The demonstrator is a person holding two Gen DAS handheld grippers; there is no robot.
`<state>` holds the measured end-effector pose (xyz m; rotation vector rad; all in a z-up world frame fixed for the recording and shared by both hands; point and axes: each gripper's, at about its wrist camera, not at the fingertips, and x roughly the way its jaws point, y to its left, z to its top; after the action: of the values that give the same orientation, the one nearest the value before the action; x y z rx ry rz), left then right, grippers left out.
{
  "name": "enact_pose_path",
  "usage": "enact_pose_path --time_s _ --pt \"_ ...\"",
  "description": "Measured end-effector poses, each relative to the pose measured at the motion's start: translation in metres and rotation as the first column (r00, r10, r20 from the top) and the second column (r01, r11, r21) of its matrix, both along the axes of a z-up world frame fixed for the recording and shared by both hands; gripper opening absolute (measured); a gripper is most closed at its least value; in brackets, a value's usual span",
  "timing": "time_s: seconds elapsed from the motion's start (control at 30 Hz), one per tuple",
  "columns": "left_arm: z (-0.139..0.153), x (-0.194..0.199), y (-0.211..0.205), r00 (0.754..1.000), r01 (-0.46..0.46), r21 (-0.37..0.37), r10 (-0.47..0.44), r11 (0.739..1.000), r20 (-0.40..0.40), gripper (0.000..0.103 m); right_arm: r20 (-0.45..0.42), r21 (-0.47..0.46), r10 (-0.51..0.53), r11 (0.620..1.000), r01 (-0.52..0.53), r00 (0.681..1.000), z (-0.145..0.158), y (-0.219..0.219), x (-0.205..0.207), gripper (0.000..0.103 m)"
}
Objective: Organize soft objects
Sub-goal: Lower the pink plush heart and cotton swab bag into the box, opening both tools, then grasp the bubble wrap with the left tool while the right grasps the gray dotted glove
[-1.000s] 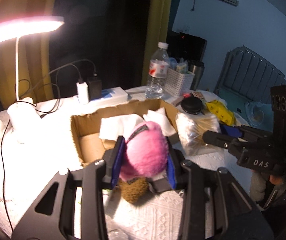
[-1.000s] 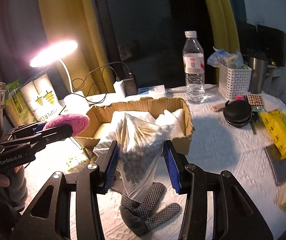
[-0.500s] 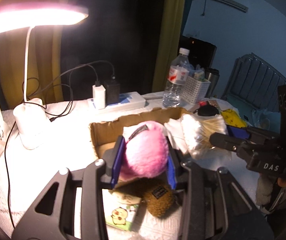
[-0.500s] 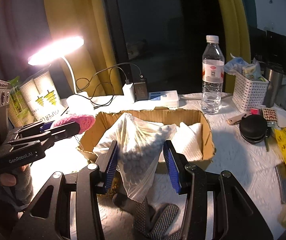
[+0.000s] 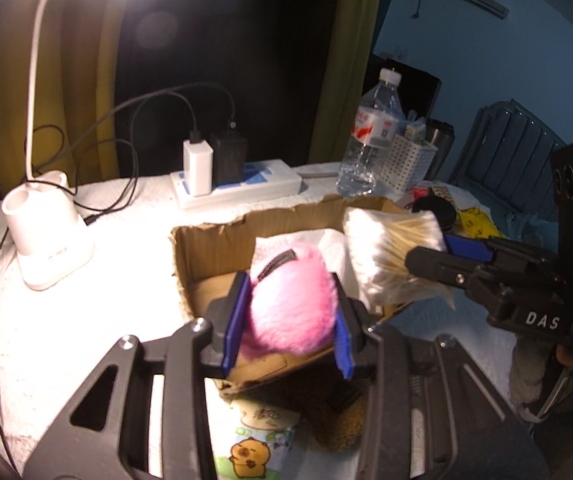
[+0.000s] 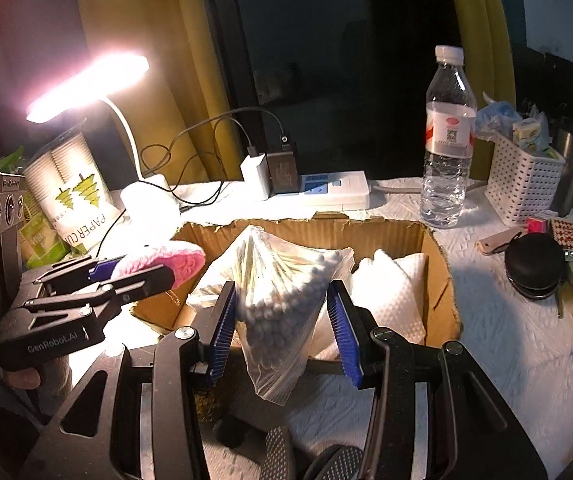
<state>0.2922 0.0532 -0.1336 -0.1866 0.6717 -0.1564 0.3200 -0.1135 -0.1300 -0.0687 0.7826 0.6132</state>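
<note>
My left gripper (image 5: 288,322) is shut on a fluffy pink puff (image 5: 290,304) and holds it over the near left part of an open cardboard box (image 5: 210,236). My right gripper (image 6: 282,334) is shut on a clear bag of cotton swabs (image 6: 282,280) and holds it over the box's (image 6: 438,264) near edge. White folded pads (image 6: 402,284) lie inside the box. The left gripper with the pink puff (image 6: 166,264) also shows at the left of the right wrist view, and the swab bag (image 5: 390,248) shows in the left wrist view.
A lit desk lamp (image 5: 42,240), a power strip with chargers (image 5: 234,184), a water bottle (image 6: 448,136), a white basket (image 6: 524,184) and a black round case (image 6: 534,268) surround the box. A brown plush (image 5: 338,420) and a tissue pack (image 5: 258,444) lie below the left gripper.
Both grippers have moved forward and up toward the box with their loads; the pink puff and the swab bag now hang over the box.
</note>
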Motion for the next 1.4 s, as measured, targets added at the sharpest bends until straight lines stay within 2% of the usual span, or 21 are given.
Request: enact_pose_path --time_s 0.27,0.4,0.5,0.8,1.0,1.07,1.13,1.4 --pt "-0.018 0.012 0.000 0.999 -0.005 -0.001 0.005 1.000 -0.053 0.039 -0.073 -0.019 0.051 0.998 -0.053 0.996 -0.033 0.021 0.025 0.048" --pt "-0.025 0.017 0.000 0.996 -0.006 0.004 0.007 1.000 -0.085 0.039 -0.109 -0.064 0.049 0.996 -0.056 0.993 -0.052 0.031 0.037 0.048" --pt "-0.026 0.019 -0.001 0.996 0.001 0.010 0.000 1.000 -0.088 0.039 -0.104 -0.100 0.029 0.994 -0.040 0.994 -0.059 0.031 0.041 0.048" --pt "-0.029 0.025 -0.009 0.994 0.015 0.047 -0.010 0.999 -0.106 0.043 -0.061 -0.169 -0.088 0.983 0.077 0.994 -0.058 0.004 0.049 0.048" --pt "-0.027 0.025 -0.017 0.993 0.025 0.078 -0.015 0.997 -0.117 0.059 -0.076 -0.163 -0.099 0.983 0.086 0.992 -0.055 -0.003 0.046 0.050" --pt "-0.023 0.022 -0.017 0.994 0.021 0.077 -0.012 0.997 -0.105 0.075 -0.079 -0.149 -0.095 0.985 0.082 0.992 -0.051 -0.005 0.045 0.057" --pt "-0.015 0.018 -0.018 0.996 0.018 0.075 -0.011 0.997 -0.085 0.075 -0.066 -0.132 -0.095 0.987 0.086 0.993 -0.045 -0.010 0.041 0.062" --pt "0.008 -0.002 -0.031 0.999 0.028 0.079 -0.026 0.996 -0.034 0.076 -0.022 -0.101 -0.095 0.991 0.092 0.995 -0.019 -0.022 0.014 0.062"
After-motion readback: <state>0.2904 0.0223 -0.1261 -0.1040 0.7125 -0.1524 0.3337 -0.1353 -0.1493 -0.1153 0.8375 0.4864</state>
